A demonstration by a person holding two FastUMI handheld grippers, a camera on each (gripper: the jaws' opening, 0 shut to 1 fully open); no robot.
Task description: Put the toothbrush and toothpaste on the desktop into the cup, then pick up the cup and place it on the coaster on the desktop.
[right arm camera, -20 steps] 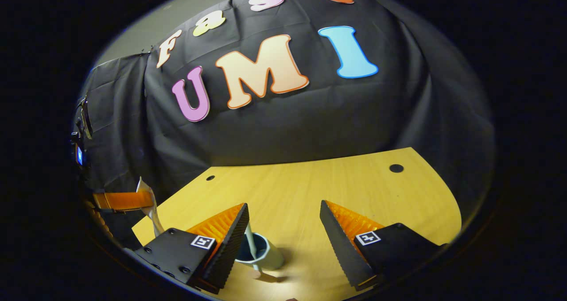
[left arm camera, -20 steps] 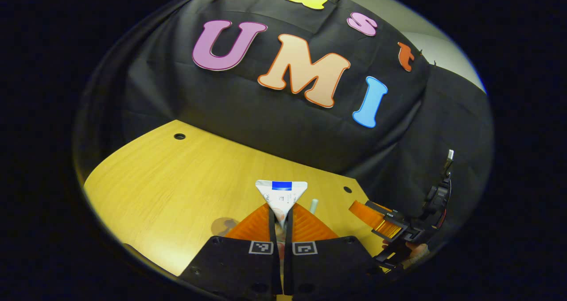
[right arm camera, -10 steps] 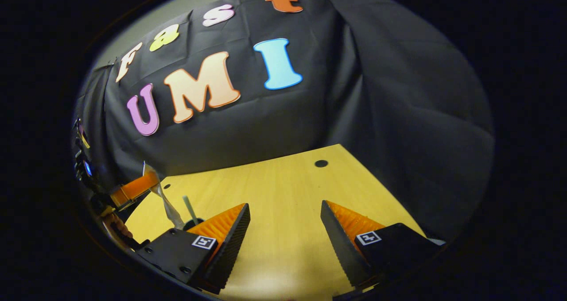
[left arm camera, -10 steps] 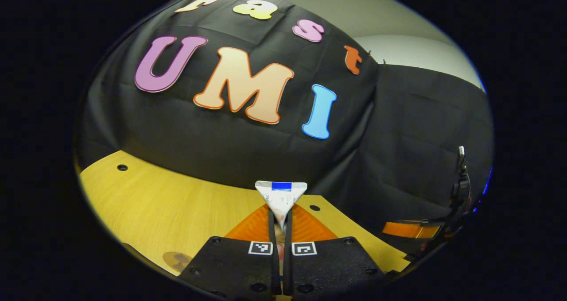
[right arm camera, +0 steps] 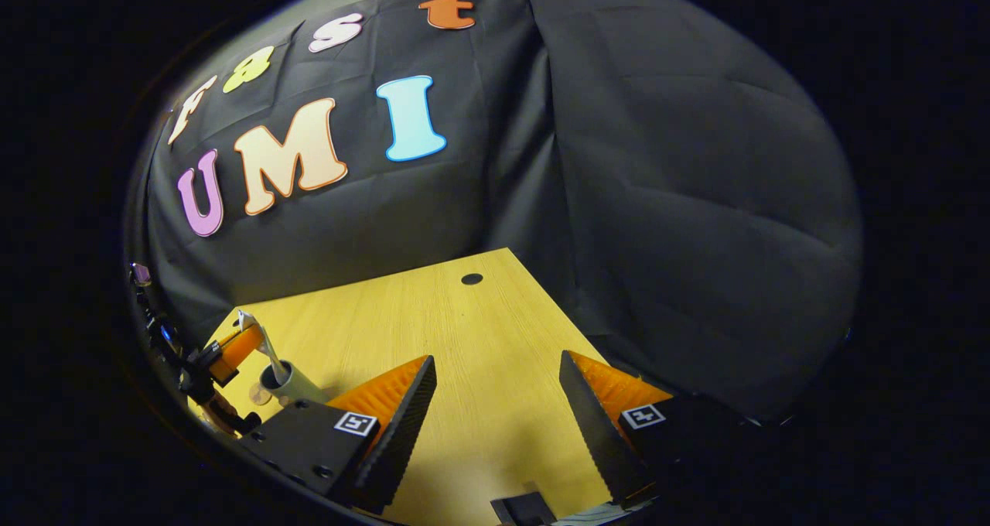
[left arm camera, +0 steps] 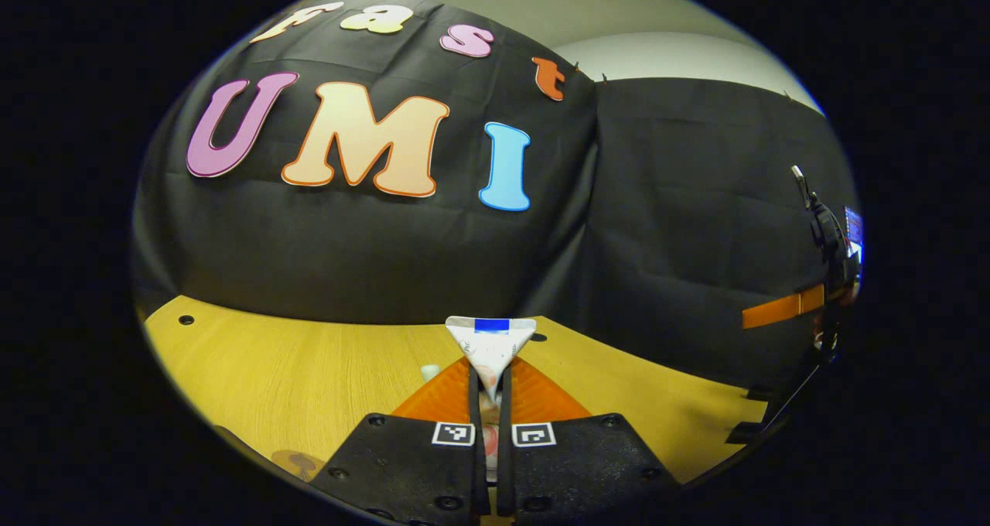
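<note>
Fingers of the left gripper (left arm camera: 489,391) are pinching the white crimped-end toothpaste tube (left arm camera: 490,343), carrying it tail-up over the yellow wooden desktop (left arm camera: 309,371).

From the right gripper view, the tube is hanging right at the mouth of the pale cylindrical cup (right arm camera: 288,383), so the toothpaste drop looks like the step in hand. The right gripper (right arm camera: 497,406) is idling with fingers spread wide, gripping nothing. Next move probably calls for lowering the tube inside the rim before letting go, without tipping the cup.
</note>
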